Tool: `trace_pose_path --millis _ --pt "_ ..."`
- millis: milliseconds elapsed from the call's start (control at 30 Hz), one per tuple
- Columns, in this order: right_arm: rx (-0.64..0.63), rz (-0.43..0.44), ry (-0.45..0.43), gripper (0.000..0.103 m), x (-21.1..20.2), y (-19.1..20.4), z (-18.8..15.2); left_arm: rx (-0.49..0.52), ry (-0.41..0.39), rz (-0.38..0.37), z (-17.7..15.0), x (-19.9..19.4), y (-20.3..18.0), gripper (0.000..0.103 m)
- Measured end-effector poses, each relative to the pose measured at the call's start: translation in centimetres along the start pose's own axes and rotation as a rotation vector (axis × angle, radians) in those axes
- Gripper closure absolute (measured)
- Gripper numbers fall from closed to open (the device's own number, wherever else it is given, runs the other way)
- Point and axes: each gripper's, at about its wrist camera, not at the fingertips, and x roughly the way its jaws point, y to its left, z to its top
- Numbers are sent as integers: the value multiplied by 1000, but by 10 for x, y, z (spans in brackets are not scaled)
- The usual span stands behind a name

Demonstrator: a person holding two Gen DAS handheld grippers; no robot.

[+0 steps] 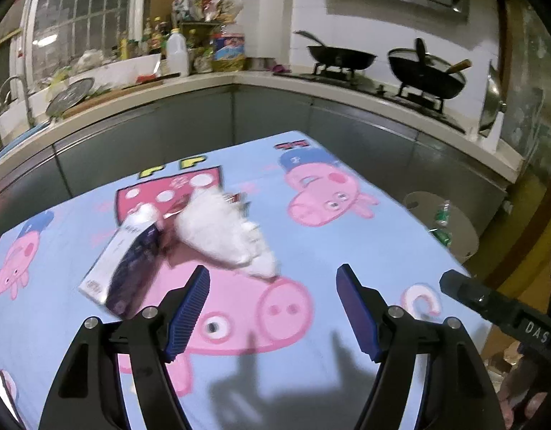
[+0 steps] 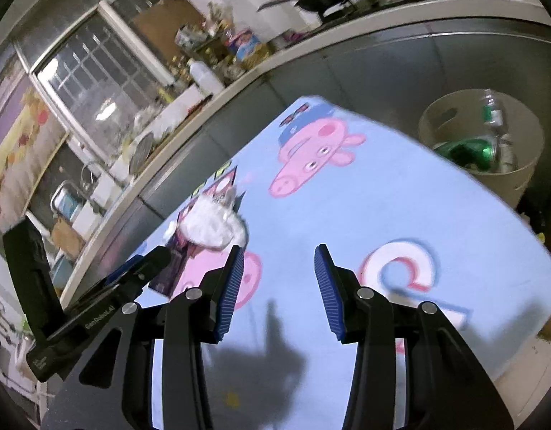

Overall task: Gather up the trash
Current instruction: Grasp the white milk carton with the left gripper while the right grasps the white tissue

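While both hover over the desk [image 1: 347, 251], left gripper [image 1: 271, 308] and right gripper [image 2: 279, 286] fingers are apart, empty; crumpled tissue [image 1: 225, 229] and box [image 1: 128, 265] far-left, bin [image 2: 490, 143] far-right.

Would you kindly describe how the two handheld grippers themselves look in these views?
Both the left gripper and the right gripper have black angular linkage arms with silver round pivot bolts and flat fingers faced with blue ribbed pads. White lettering marks the left gripper's black body in the right wrist view.
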Motion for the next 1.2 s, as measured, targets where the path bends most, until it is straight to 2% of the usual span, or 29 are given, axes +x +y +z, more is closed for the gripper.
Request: trace_pose_path --millis 167,267,333,433,533,700,767,833,867,900,933,967,1000,1200 --pt "-52 23 94 62 37 24 -15 -81 45 37 -21 4 55 30" --pt "-91 40 144 62 60 41 -23 -121 45 78 -31 -1 90 29" --pt "-121 53 172 61 77 51 -26 -148 25 121 -31 -4 116 14" --pt "-159 64 195 61 98 62 -26 -158 15 176 -22 -1 140 12" --pt "-193 74 202 50 116 70 -19 -126 32 187 -8 18 150 10" --pt "-212 71 153 49 147 70 17 -57 99 205 3 60 144 10" --pt "-203 84 165 48 164 67 33 -56 129 201 4 75 144 17" --pt "-191 100 202 48 187 64 45 -62 155 189 3 85 146 36" --pt "-193 110 217 48 196 63 48 -71 158 168 1 87 147 41" --pt "-208 113 238 50 206 64 48 -77 151 160 -1 85 148 47" --pt "-223 119 259 56 211 66 45 -74 149 158 -3 83 147 50" --pt "-233 133 274 81 212 67 42 -73 149 154 -5 81 147 51" --pt "-253 152 293 98 211 71 34 -78 150 149 -7 77 148 51" --pt "-248 238 272 98 149 78 -8 -130 128 88 -42 22 152 52"
